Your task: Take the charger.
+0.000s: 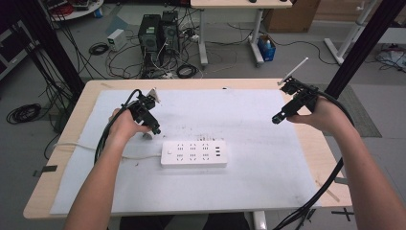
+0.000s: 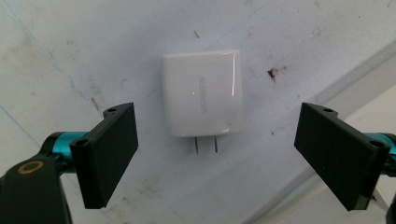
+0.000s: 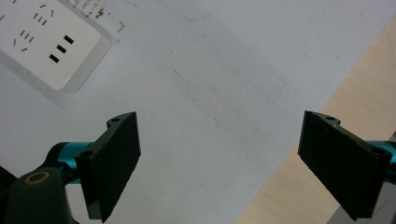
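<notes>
1. Left gripper point(image 2: 217, 154): jaws wide apart, nothing between the pads. It hovers straight over a white wall charger point(image 2: 202, 93) lying flat at upper centre of the left gripper view, body between the two pads, not touching either. My guess is the spread is set to straddle the charger's sides for a pick.

2. The charger's prongs point(image 2: 205, 145) point toward the bottom of that frame, flat on the sheet. Count: two prongs, one charger. Lying this way, a side grip would leave the prongs free for plugging in.

3. In the high view the left gripper point(image 1: 152, 128) sits left of centre, tilted down, with the charger point(image 1: 147, 135) just under its tips, near the upper left corner of the power strip point(image 1: 193, 153).

4. Right gripper point(image 3: 219, 158): jaws likewise spread, empty, over bare sheet. In the high view it point(image 1: 281, 116) is held raised at right, well apart from the strip; probably waiting, or ready to steady the strip.

5. Power strip lies centre frame, sockets up, cord running off left. In the right gripper view its end point(image 3: 60, 51) fills the upper left corner, with three dark slots.

6. White sheet point(image 1: 239, 191) covers most of the wooden table point(image 1: 330, 158). Count: two grippers, one strip, one sheet.
</notes>
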Demonstrator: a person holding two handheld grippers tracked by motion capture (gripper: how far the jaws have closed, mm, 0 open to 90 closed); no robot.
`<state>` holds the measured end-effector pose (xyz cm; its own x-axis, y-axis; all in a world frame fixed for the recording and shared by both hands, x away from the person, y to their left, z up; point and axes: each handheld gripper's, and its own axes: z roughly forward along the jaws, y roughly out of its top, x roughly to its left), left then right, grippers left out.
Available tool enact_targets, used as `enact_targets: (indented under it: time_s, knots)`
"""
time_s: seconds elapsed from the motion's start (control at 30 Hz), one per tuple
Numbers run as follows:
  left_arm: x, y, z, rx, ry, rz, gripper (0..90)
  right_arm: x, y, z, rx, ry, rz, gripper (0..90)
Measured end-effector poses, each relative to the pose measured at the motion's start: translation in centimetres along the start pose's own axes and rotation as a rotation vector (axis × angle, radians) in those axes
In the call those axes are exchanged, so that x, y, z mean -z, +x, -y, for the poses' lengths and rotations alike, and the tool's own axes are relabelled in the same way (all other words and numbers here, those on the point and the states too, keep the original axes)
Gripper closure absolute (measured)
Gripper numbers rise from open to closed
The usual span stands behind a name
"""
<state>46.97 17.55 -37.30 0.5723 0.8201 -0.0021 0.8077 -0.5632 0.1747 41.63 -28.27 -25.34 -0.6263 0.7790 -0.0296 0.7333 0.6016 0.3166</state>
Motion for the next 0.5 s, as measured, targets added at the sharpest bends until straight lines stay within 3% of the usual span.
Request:
enact_targets:
  time_s: [0.13,0.5]
  knots:
    - [-1.2,0.1,-0.3,0.004,0.038,-0.008,16.1,-0.1,-0.2,0.3,-0.006,0.002,0.000,12.4]
    - [-3.4,0.5,-0.6,0.035,0.067,-0.015,24.0,-0.5,-0.5,0.7,-0.006,0.006,-0.001,12.5]
